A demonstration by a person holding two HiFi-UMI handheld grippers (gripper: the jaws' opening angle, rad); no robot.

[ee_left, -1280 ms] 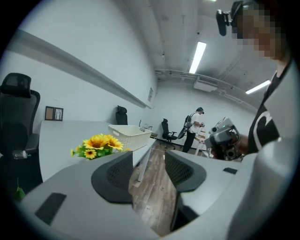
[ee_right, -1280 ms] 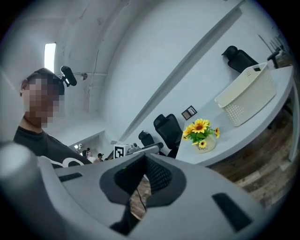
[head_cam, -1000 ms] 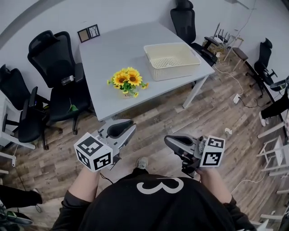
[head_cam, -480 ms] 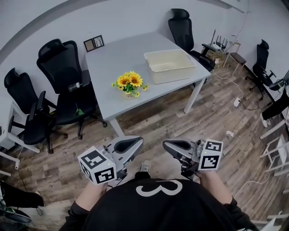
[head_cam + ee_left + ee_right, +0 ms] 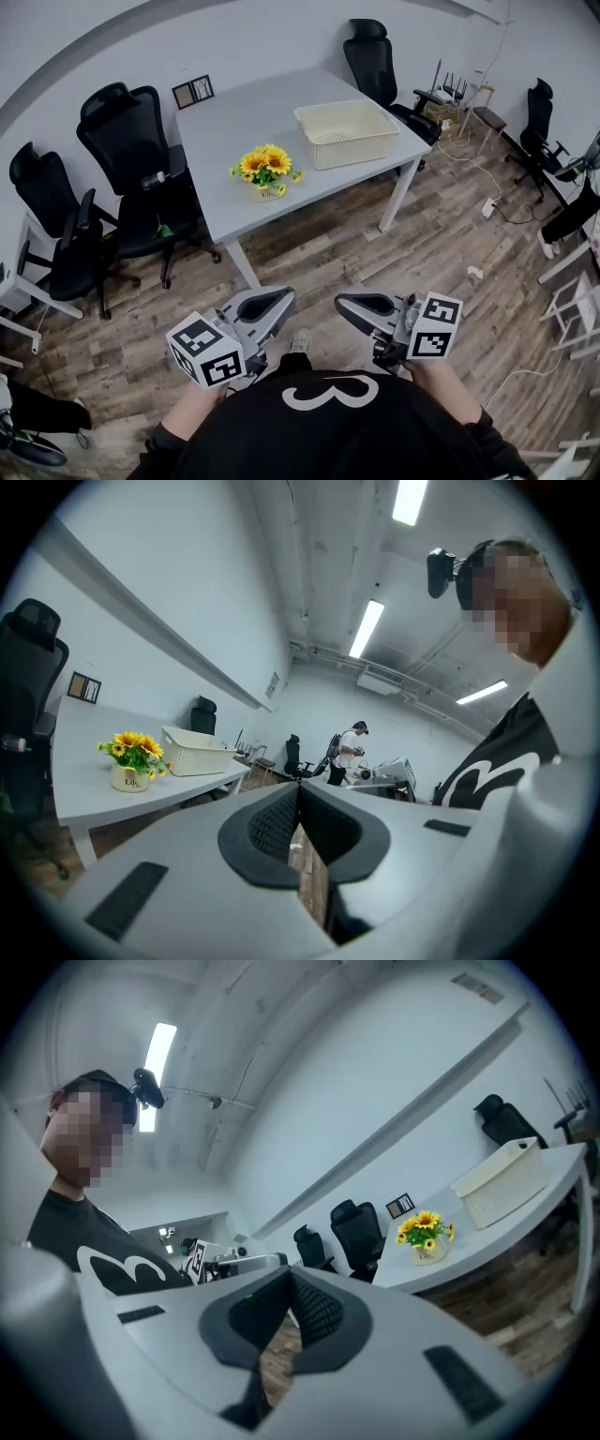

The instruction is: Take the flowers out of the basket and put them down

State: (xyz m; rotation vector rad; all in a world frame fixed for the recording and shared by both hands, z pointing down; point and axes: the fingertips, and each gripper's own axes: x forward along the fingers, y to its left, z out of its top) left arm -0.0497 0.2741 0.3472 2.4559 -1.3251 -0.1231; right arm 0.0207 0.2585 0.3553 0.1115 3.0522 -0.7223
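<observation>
Flowers: yellow bunch in a small pale pot, upright on the grey table, left of the cream basket in the head view and apart from it. The basket looks empty. Judgement: the flowers are out and set down, so the task reads as finished. Left gripper: jaws pressed together, nothing between them. Right gripper: jaws likewise closed, empty. Both are held level in front of the person's chest, well apart from the table, over the wood floor. Risks from here are small. The pot stands nearer the table's front edge than its middle, so a knock to the table or a careless sweep past it could tip it or push it off. If either gripper goes back in with its jaws closed like this, it would shove the pot instead of gripping it. Black office chairs crowd the left side and could catch an elbow.
</observation>
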